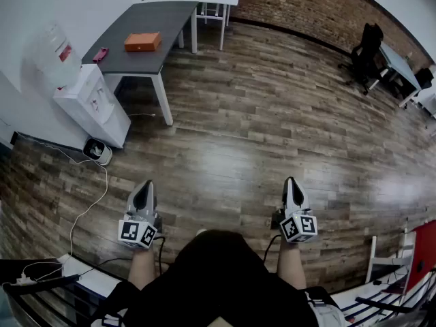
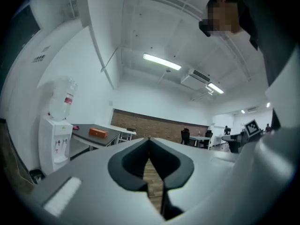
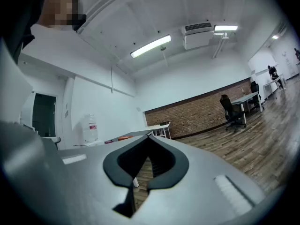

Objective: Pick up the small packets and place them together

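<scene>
Left gripper (image 1: pixel 144 186) and right gripper (image 1: pixel 292 182) are found fully closed, with nothing between the jaws. Both are held level over the wooden floor (image 1: pixel 259 114), well apart from the grey table (image 1: pixel 146 19). An orange box (image 1: pixel 142 41) and a pink item (image 1: pixel 100 54) are noted on that table. A water dispenser (image 1: pixel 88 94) is noted just beside it. The small packets cannot be located in any view.

I'm looking at an office: a water cooler (image 1: pixel 82 90) and grey surface (image 1: pixel 153 19) ahead-left of my left tool (image 1: pixel 144 188), a desk chair (image 1: pixel 364 53) and brick wall (image 1: pixel 306 5) far beyond my right tool (image 1: pixel 293 186), a strip light (image 2: pixel 161 61) overhead.
</scene>
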The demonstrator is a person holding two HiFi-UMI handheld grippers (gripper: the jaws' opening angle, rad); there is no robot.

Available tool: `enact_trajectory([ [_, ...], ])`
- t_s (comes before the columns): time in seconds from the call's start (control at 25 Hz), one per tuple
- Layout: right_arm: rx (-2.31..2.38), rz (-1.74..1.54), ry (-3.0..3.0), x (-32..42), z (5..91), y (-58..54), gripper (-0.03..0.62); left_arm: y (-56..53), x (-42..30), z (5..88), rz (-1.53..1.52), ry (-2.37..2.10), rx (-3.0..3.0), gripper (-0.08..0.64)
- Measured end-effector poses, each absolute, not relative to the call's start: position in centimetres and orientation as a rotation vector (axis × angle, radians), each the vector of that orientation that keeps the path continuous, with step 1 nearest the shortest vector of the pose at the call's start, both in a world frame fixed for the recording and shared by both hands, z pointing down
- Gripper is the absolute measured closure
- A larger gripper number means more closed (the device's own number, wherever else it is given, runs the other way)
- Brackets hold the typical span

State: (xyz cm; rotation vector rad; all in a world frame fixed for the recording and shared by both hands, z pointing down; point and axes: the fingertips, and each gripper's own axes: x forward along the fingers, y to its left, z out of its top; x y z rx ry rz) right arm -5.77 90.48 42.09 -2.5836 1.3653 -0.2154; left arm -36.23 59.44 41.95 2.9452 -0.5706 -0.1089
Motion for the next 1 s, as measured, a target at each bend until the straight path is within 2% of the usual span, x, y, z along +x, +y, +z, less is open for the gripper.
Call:
enact_trajectory([
  [0.72,-2.549,-0.159,1.519,-9.2,40.7,85.5,0.591,60.7,-33.2,39.8,-0.240,-0.391,2.928,0.561],
  [1.0,-2.532,-0.136,1.591,-10.7,39.7,81.9,0.591,59.7,-33.6,40.9,-0.123,-0.431,3.039,0.561],
])
